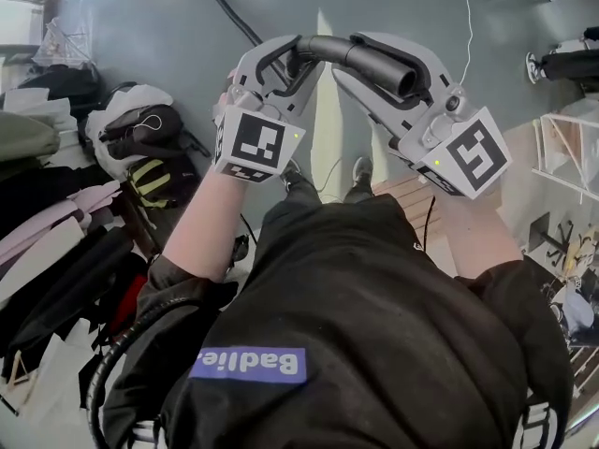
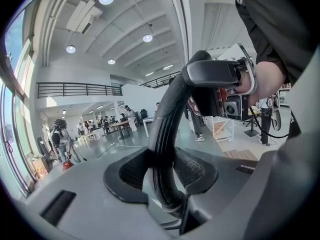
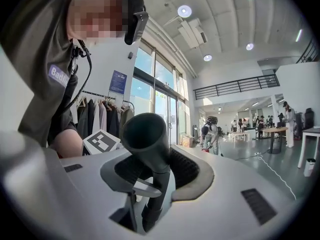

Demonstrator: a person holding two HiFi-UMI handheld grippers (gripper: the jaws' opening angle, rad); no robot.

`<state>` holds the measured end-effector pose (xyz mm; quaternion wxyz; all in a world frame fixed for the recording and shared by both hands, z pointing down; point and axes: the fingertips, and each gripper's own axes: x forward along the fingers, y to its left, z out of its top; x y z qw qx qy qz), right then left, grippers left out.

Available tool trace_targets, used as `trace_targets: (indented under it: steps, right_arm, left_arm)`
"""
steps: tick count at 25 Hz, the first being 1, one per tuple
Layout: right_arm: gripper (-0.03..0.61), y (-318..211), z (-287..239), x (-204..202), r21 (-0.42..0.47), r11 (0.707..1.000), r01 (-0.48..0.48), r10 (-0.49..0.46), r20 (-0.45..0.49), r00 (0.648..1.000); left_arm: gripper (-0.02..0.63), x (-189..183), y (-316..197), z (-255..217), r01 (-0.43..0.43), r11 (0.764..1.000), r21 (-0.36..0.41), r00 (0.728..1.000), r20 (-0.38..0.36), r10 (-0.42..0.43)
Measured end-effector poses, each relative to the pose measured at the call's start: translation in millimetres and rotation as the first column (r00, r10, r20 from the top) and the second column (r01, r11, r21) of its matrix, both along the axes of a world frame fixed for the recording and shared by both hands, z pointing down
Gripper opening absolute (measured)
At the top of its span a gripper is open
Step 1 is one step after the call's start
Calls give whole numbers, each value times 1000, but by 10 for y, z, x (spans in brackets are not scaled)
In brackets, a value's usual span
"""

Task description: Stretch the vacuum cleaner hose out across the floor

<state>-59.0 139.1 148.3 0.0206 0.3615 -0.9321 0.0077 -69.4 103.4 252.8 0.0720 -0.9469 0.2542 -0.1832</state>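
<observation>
1. Hose (image 1: 374, 62): rigid end is up off floor, spanning both tools.
2. Left tool (image 2: 162, 170) pinches bent neck; right tool (image 3: 150, 166) pinches just behind open mouth. Two grips prob. stop twist when pulling.
3. Rest trails below left tool, not yet stretched.

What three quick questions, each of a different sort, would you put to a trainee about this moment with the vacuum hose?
1. True or false: the left tongs and the right tongs are both clamped on the black hose end.
2. Pick one: in the right gripper view, what shows beside the windows? A. clothes on a rail; B. bicycles; C. stacked chairs.
3. Short answer: which tongs grip nearer the tube's open mouth?

Key: 1 true; 2 A; 3 the right tongs.
</observation>
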Motion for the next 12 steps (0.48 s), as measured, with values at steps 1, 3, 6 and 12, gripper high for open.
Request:
trace_targets:
  steps: [1,3,6,12]
  right_arm:
    - [155,29,4,85,8,1000,14,-15,8,1000]
    - [155,95,35,294,21,999,41,-42,20,999]
    - [156,211,85,617,33,996,86,-87,32,996]
    - [156,334,212,1329,35,986,163,-165,78,983]
  left_arm:
    - [158,90,29,-5,6,1000,8,1000,6,-6]
    - [158,304,90,-11,20,999,25,1000,22,-20]
    - [158,601,189,25,70,997,32,996,48,-72]
    - [158,1266,314,180,172,985,8,981,95,-172]
